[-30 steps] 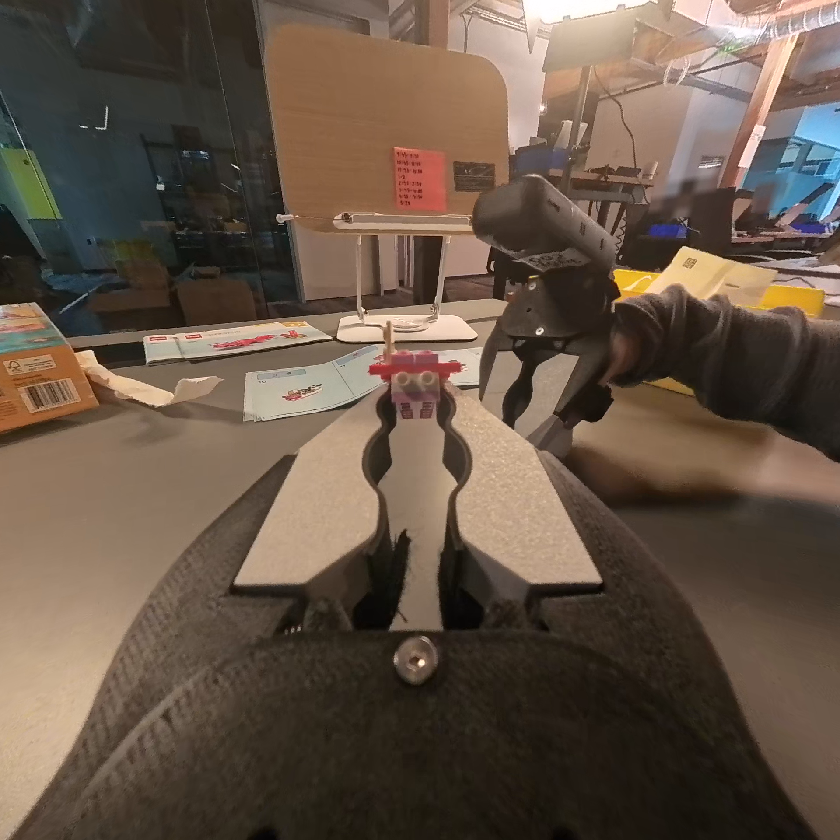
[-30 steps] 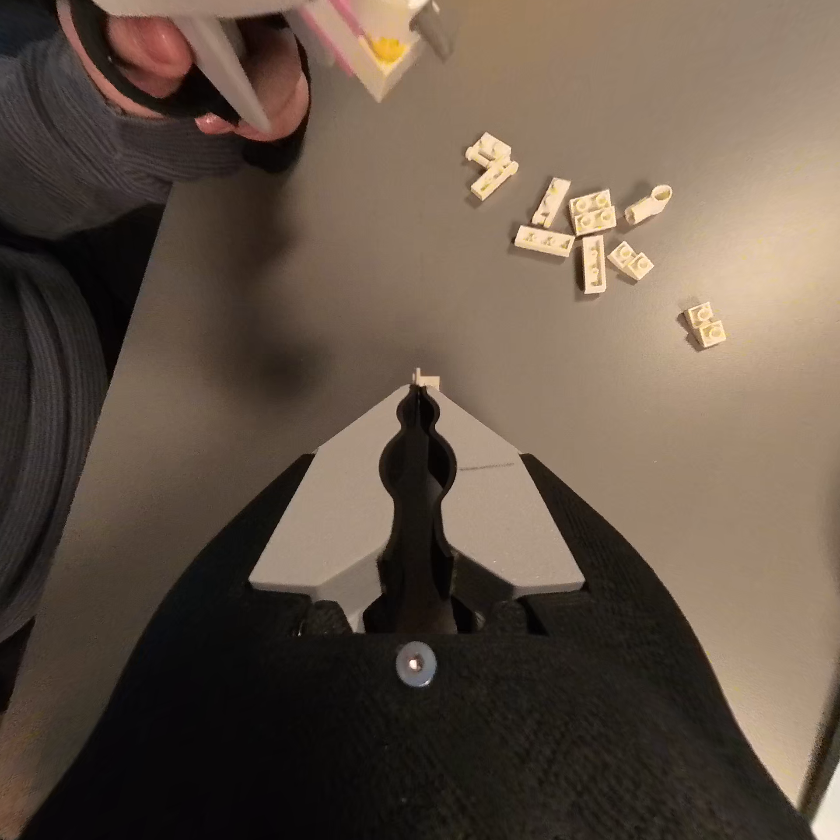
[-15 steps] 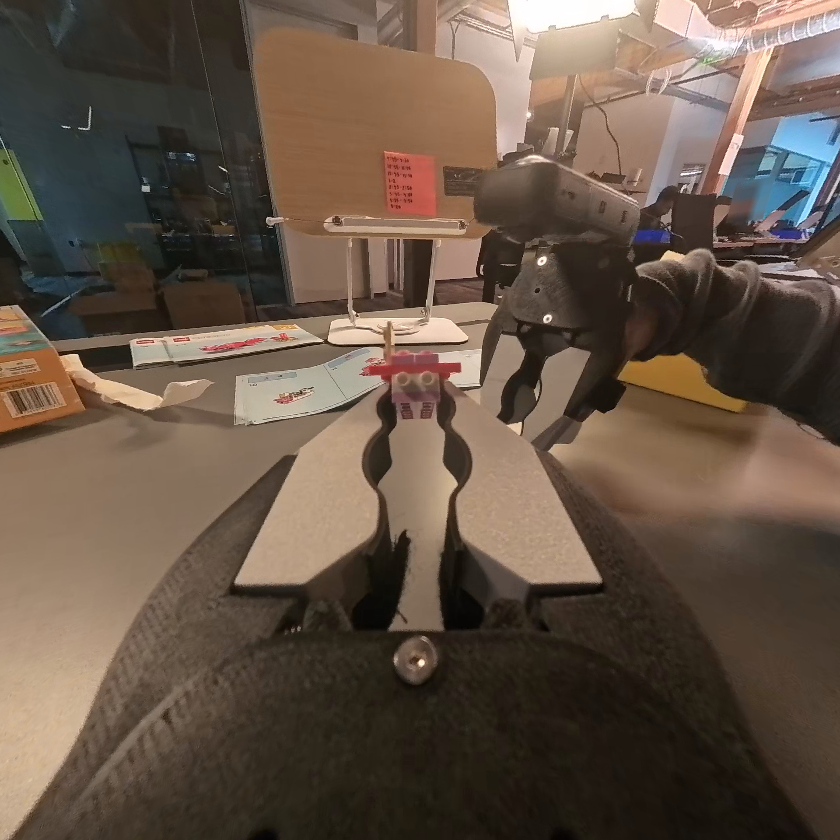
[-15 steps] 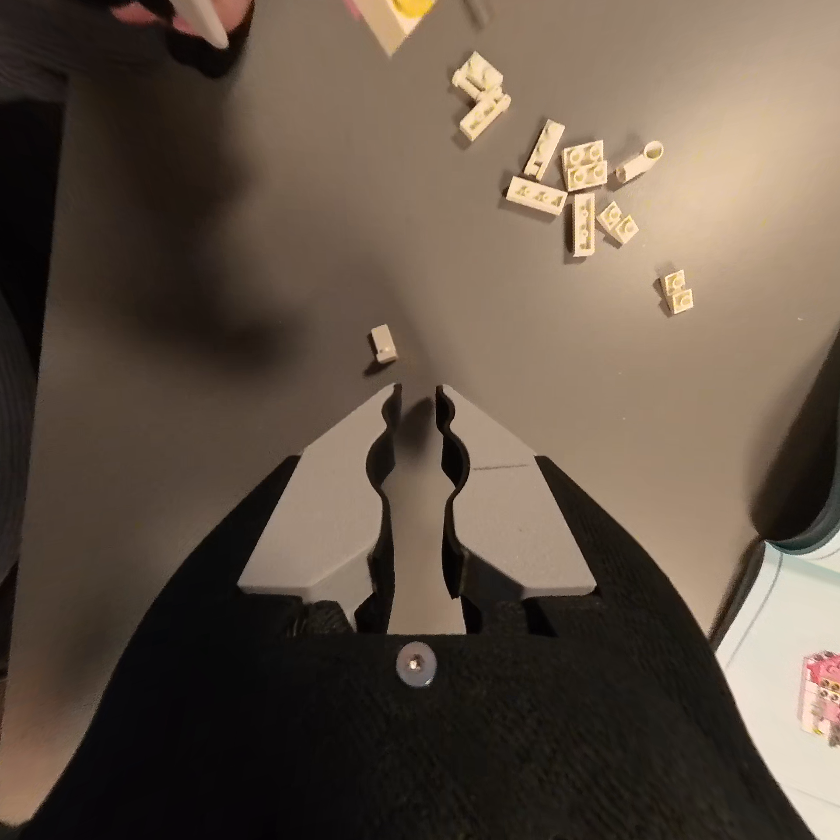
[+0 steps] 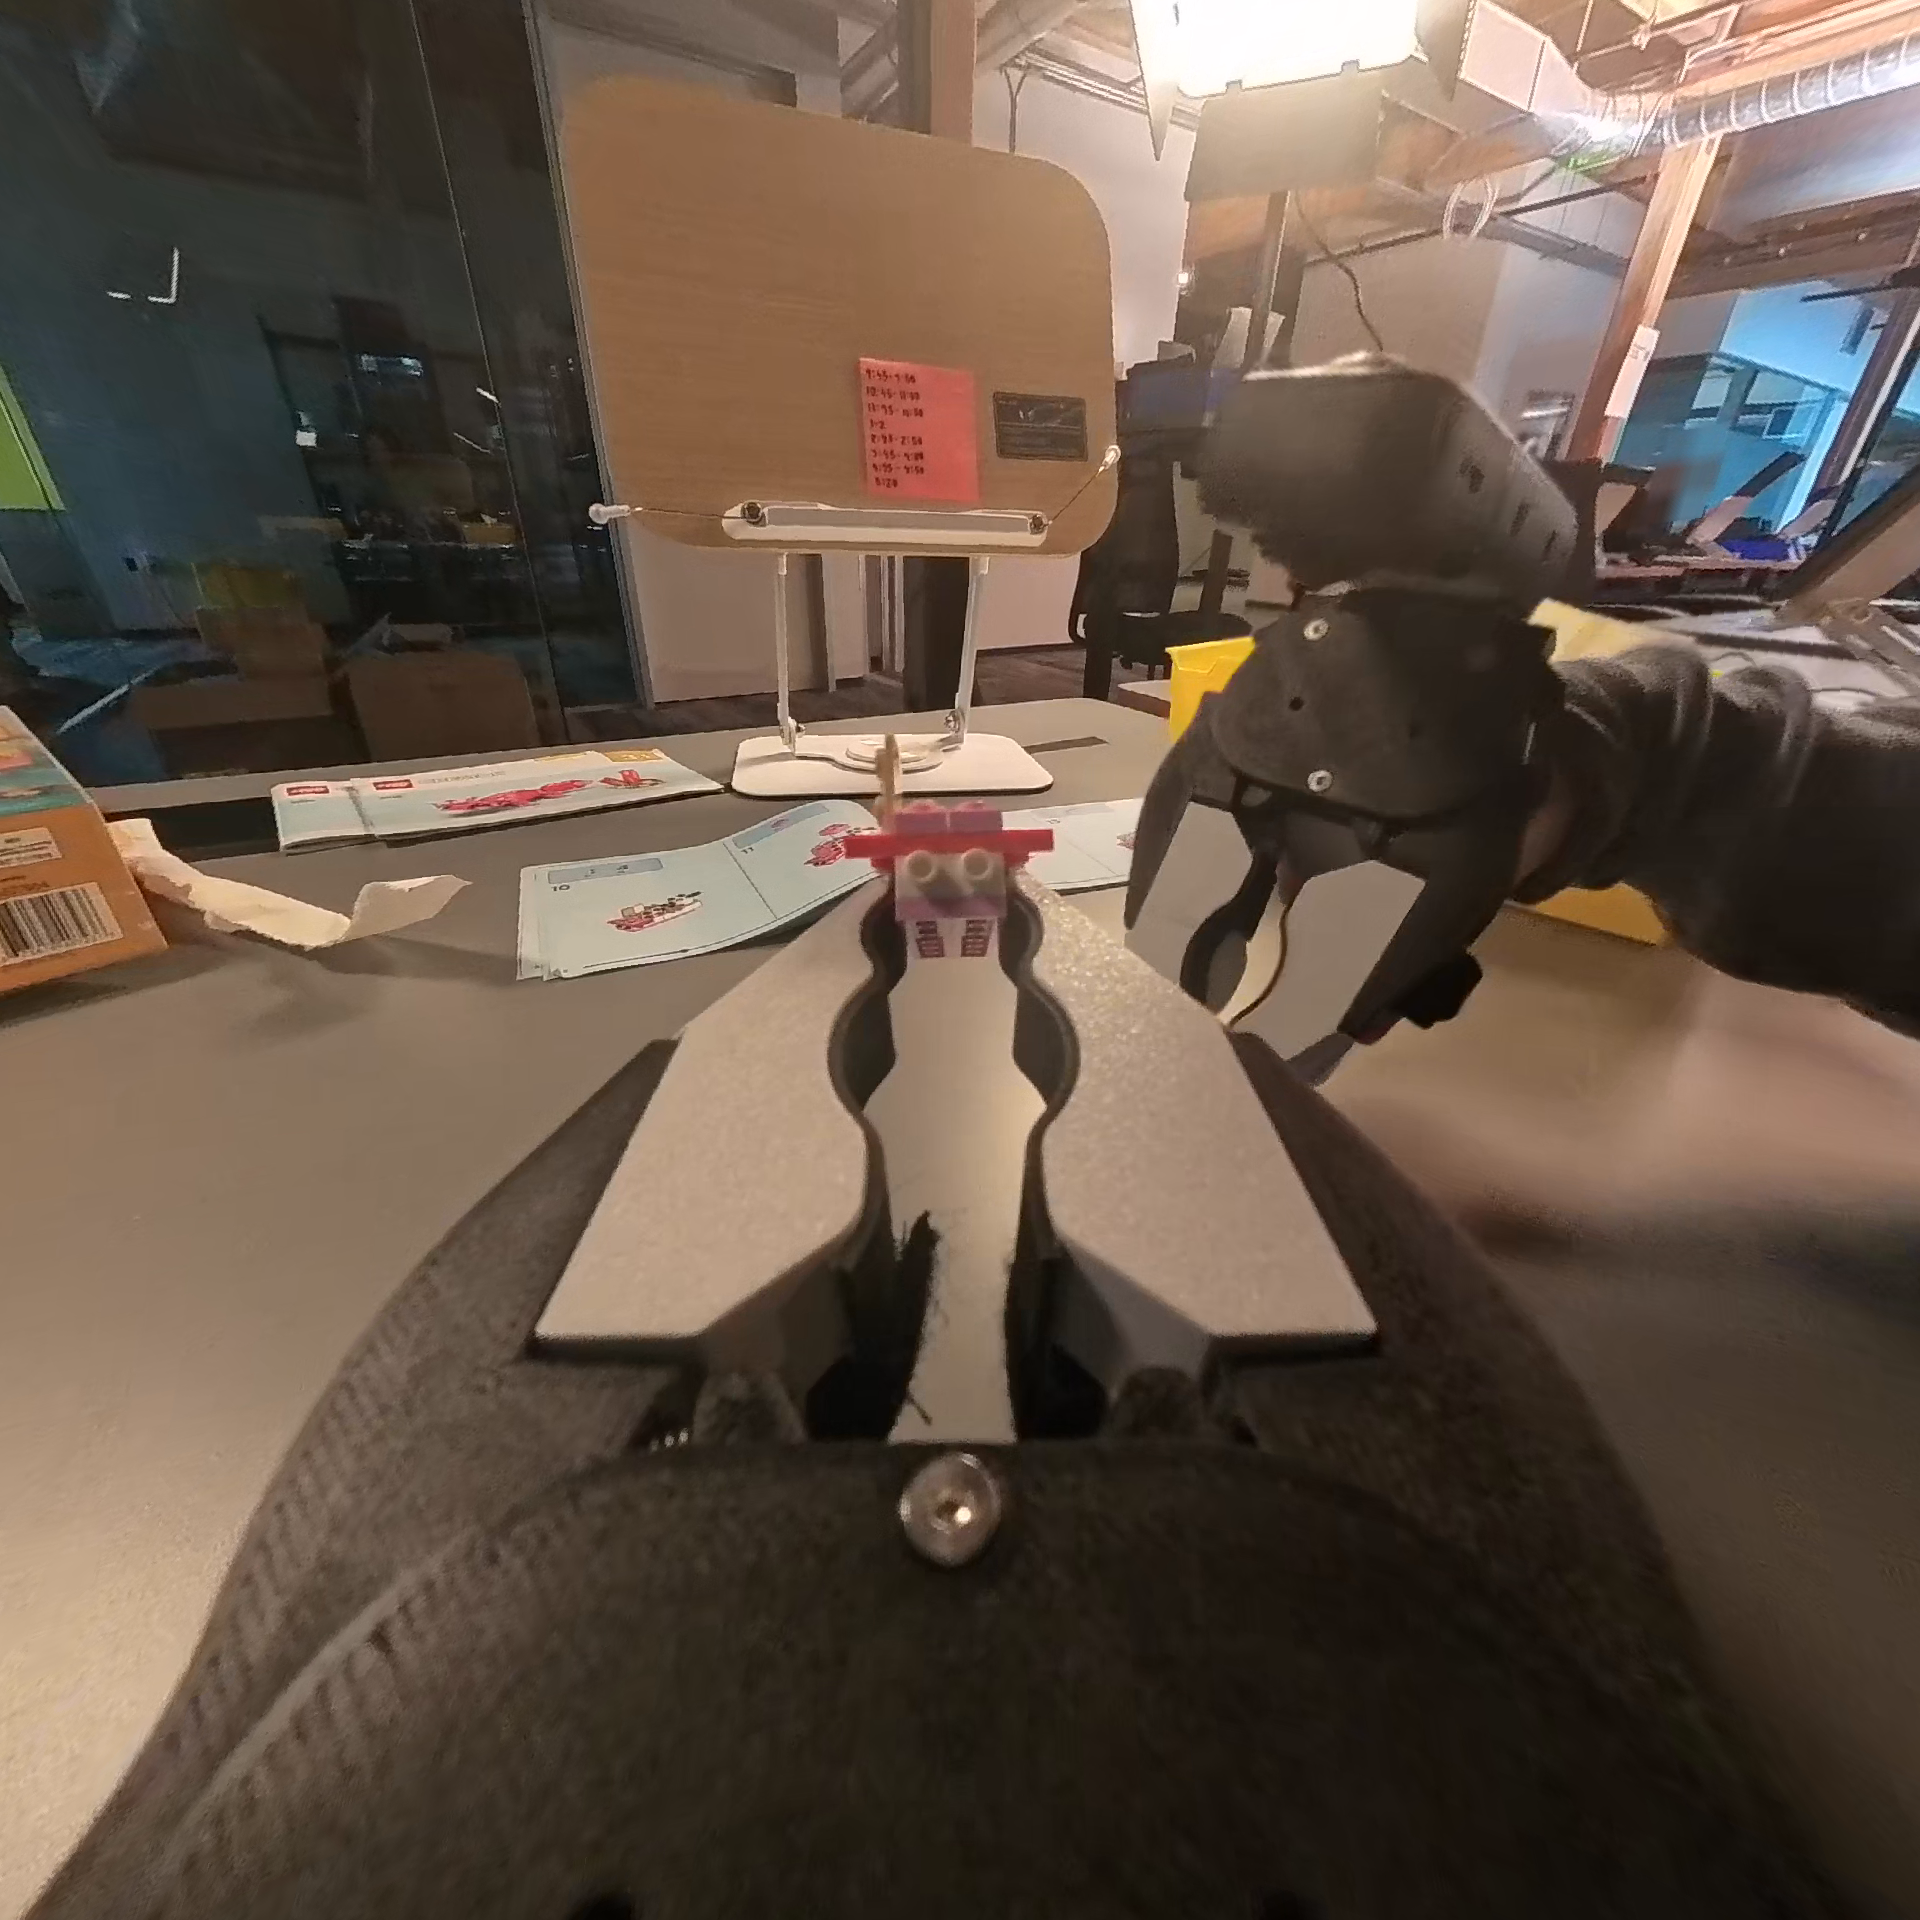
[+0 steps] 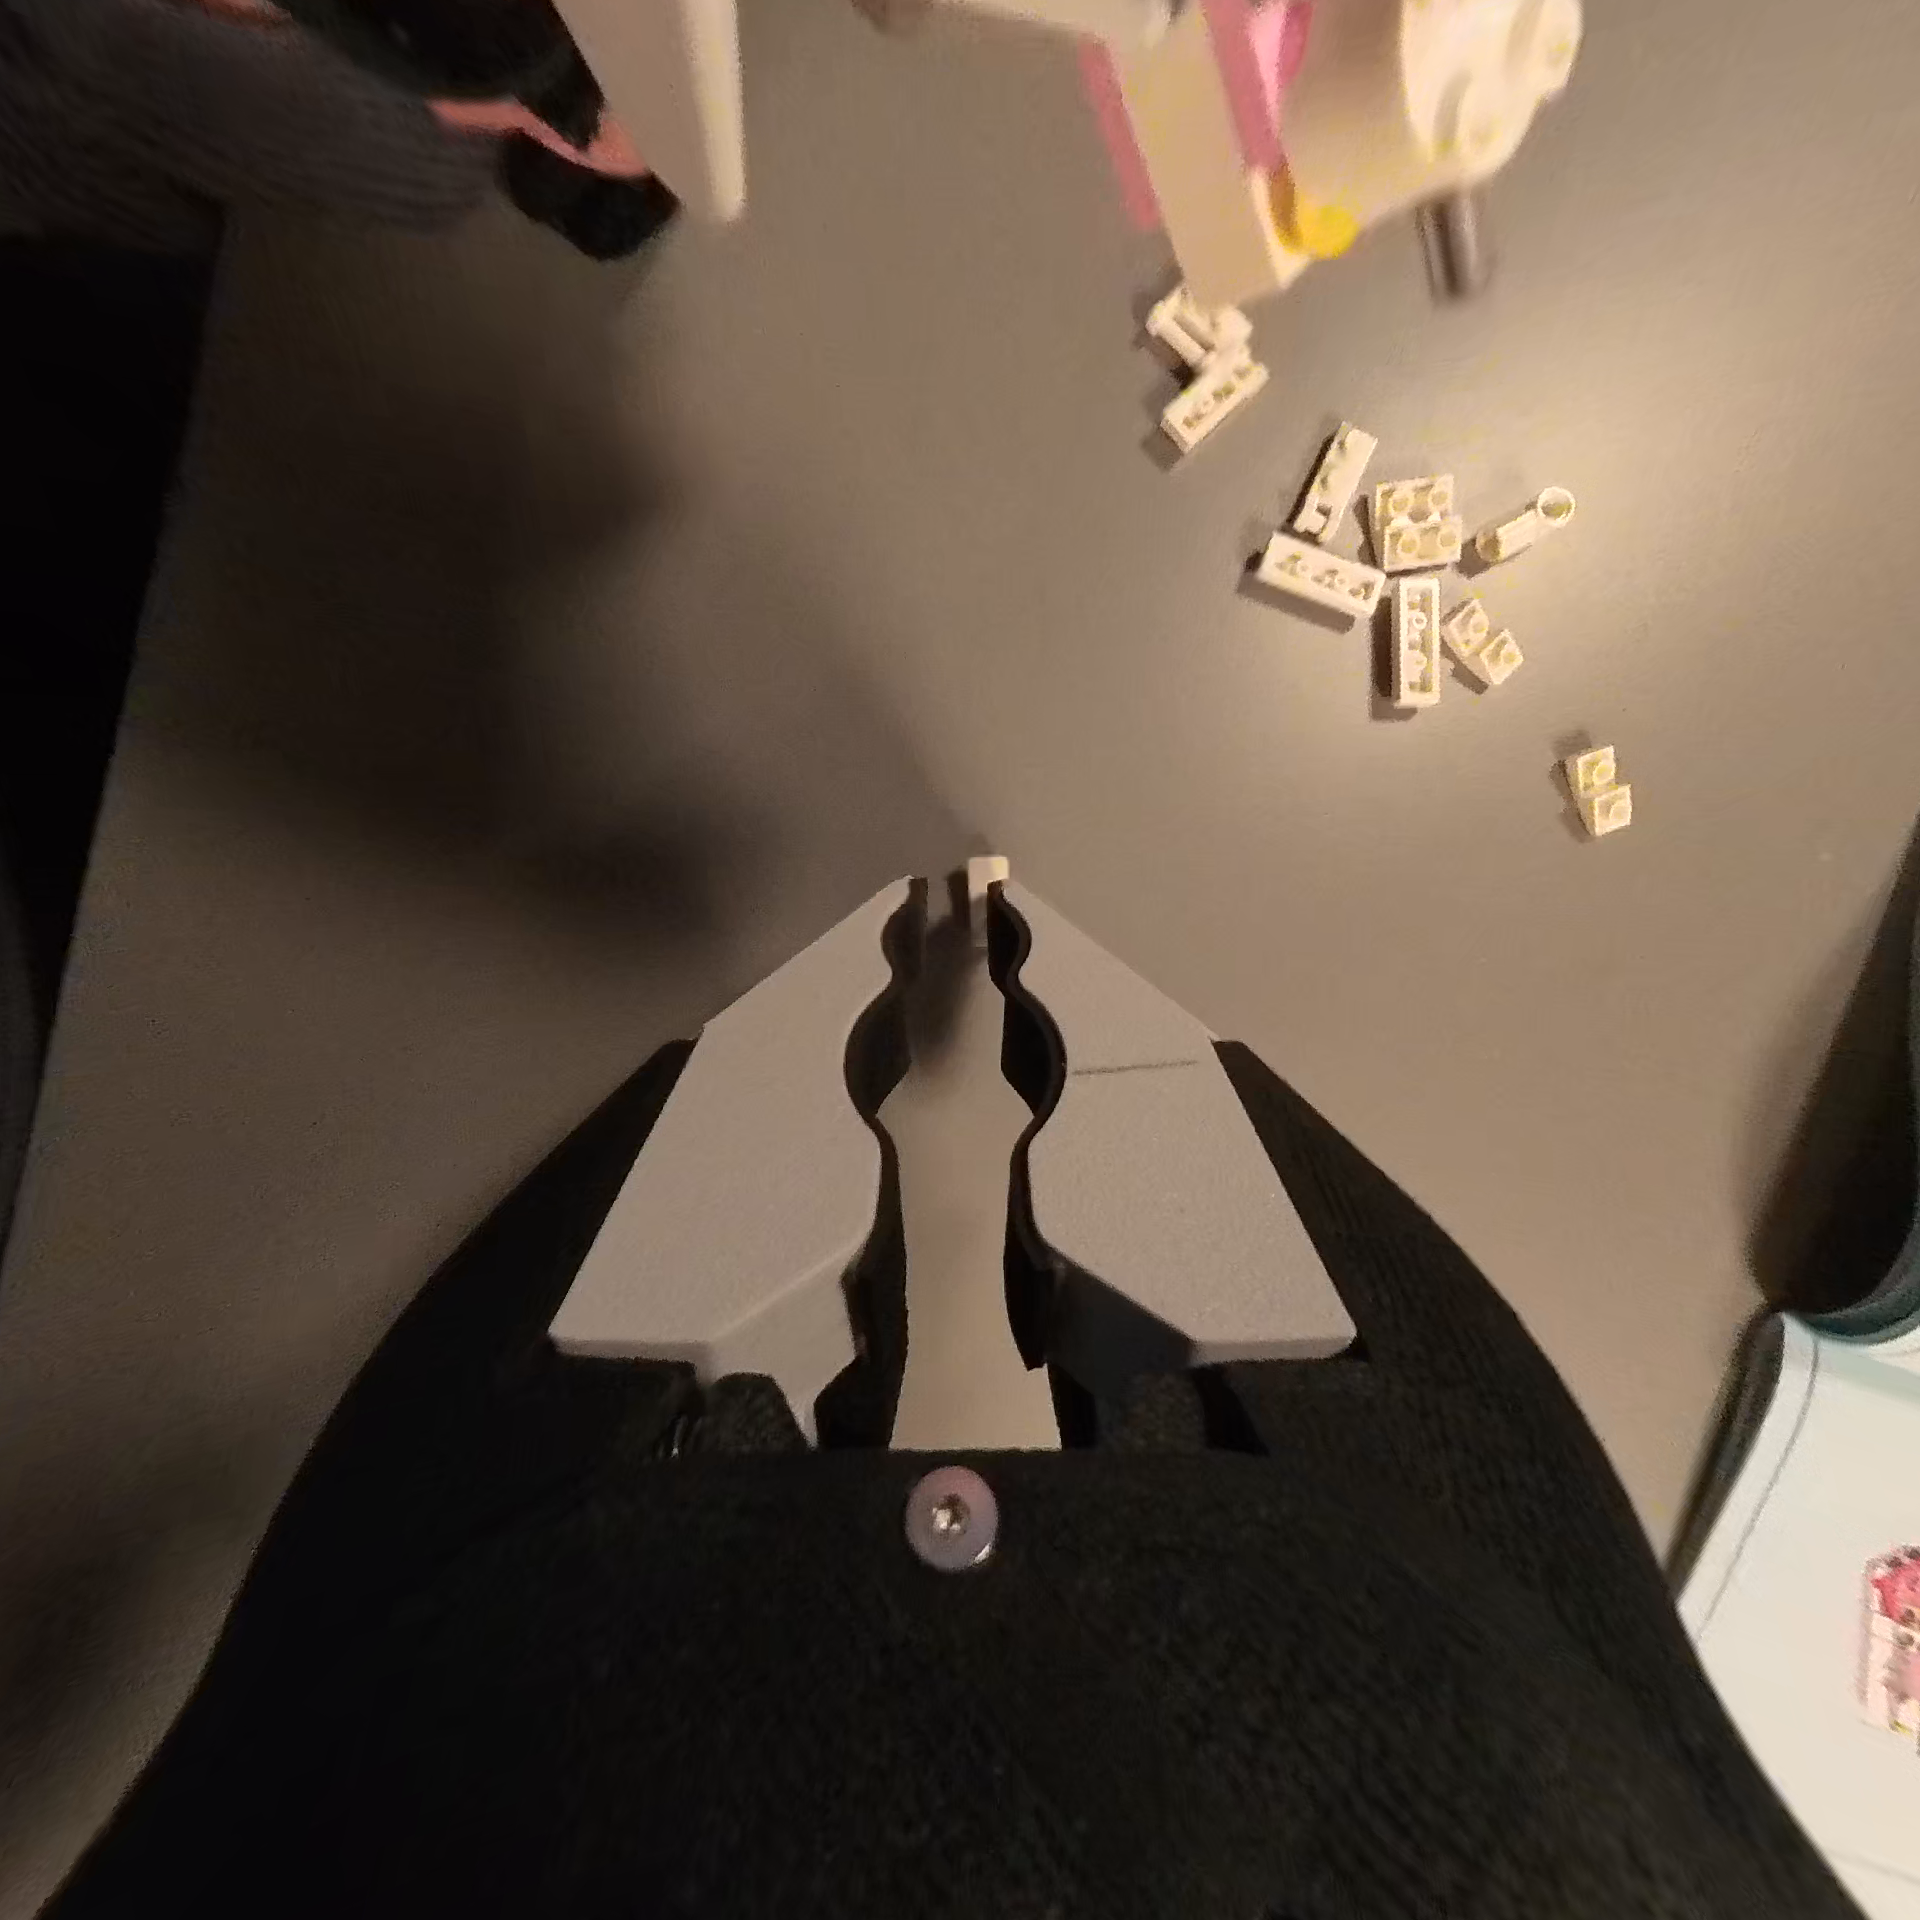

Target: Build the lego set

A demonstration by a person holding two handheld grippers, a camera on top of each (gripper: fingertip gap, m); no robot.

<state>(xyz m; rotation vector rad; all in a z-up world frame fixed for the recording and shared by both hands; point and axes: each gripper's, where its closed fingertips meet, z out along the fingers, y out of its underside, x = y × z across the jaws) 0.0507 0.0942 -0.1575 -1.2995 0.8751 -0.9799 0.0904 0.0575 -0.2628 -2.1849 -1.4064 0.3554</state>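
- Two hand-held grippers work over a grey table [image 6: 727,520]; items run from the left wrist view to the right wrist view
- Left gripper [image 5: 951,920]: both pads are pressed on the lower block of a small brick model [image 5: 951,883], lilac and white with a red plate across the top and a tan stick standing up from it. This pinch matches that of a second ago
- Around it: a cardboard box [image 5: 52,894] and a torn paper scrap [image 5: 291,909] at 9 o'clock, open instruction booklets [image 5: 665,904] at 11 o'clock, and a wooden book stand [image 5: 831,312] at 12 o'clock
- The right gripper is at 2 o'clock, pointing down at the table
- Right gripper [image 6: 956,894]: a second ago its fingers were pressed together on a small white brick [image 6: 985,871]; half a second ago they stood spread, with the brick lying loose at 11 o'clock of the tips
- Now the fingers are spread only a little, with the brick on the table between the tips. It lies against the right finger, and a clear gap remains on the left, so it is not pinched
- The brick is a plain, tiny, off-white block
- Beyond it: loose white bricks [image 6: 1403,561] at 1 o'clock, well apart, and the left gripper's model, blurred, at 12 o'clock
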